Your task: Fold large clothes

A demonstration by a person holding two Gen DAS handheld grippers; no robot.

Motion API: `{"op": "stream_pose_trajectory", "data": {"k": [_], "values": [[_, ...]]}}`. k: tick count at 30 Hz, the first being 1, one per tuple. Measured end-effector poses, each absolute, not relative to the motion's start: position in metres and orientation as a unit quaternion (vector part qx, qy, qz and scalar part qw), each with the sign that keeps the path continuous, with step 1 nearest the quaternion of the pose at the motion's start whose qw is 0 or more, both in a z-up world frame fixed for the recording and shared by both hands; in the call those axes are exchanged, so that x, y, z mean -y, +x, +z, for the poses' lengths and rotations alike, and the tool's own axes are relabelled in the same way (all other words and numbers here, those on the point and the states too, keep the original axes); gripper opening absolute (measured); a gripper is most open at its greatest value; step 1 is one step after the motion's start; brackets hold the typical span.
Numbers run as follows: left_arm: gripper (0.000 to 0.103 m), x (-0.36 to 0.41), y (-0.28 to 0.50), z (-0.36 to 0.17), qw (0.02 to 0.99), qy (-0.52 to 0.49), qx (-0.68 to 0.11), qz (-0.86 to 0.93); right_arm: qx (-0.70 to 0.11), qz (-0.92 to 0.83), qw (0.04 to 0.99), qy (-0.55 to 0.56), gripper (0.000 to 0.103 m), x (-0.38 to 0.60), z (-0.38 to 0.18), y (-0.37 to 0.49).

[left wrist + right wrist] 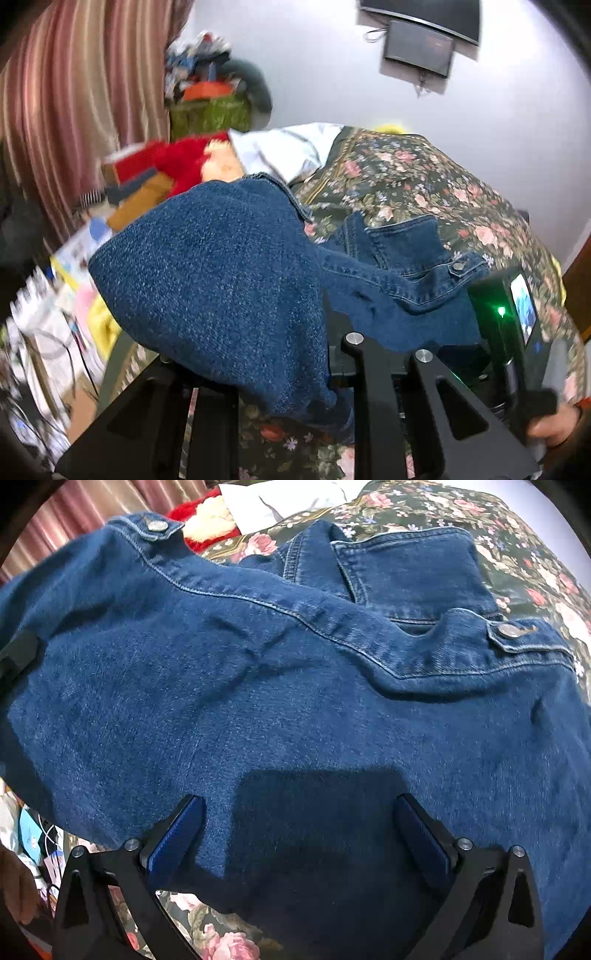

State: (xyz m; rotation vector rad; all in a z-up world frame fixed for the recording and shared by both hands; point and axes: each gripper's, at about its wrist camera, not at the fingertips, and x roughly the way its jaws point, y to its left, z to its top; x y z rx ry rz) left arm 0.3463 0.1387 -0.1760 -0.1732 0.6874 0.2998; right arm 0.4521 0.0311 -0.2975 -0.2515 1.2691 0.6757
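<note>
Right wrist view: your denim jacket point(295, 686) lies rumpled on the floral bedspread point(517, 554), right gripper point(299, 830) spread apart above it. Your left gripper point(295, 387) is clamped on a lifted jacket fold.

Both wrist views close above jacket point(295, 701)

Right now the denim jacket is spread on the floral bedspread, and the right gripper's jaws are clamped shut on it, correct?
Not quite. The right wrist view shows the right gripper with its jaws standing wide apart over the denim jacket, its blue pads not pinching the cloth. The jacket does lie on the floral bedspread.
</note>
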Motion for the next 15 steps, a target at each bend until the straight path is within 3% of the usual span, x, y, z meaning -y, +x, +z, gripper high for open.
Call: {"op": "stream_pose_trajectory", "data": {"k": [4,15], "values": [[0.019,-0.119,0.357,-0.160,0.938,-0.052,-0.316,0.135,-0.597,0.328,0.728,-0.079,0.103,-0.008,-0.281,0.459],[0.013,0.005,0.387,-0.113,0.965,0.054,-0.252,0.048,-0.508,0.206,0.836,0.012,0.103,0.190,-0.184,0.450]]}}
